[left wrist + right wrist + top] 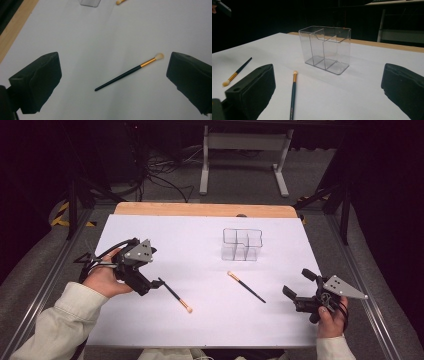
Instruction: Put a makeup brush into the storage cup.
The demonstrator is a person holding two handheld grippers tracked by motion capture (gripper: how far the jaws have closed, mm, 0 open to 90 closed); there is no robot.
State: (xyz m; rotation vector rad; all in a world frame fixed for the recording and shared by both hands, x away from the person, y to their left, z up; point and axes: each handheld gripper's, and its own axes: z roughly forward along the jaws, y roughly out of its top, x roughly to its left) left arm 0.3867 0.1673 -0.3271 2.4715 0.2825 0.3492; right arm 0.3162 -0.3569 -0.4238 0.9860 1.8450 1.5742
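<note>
The high view looks forward and down over the whole tabletop [200,320]. The left gripper view faces steeply down, close, between its fingers [37,82]. The right gripper view looks low across; both share the clear organizer [324,47].

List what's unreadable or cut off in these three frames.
- Right gripper view: near brush, handle end cut by the bottom edge; its print too small to read.
- Left gripper view: clear organizer and second brush cropped by the top edge.
- High view: left gripper, jaw gap hidden by its body.
</note>
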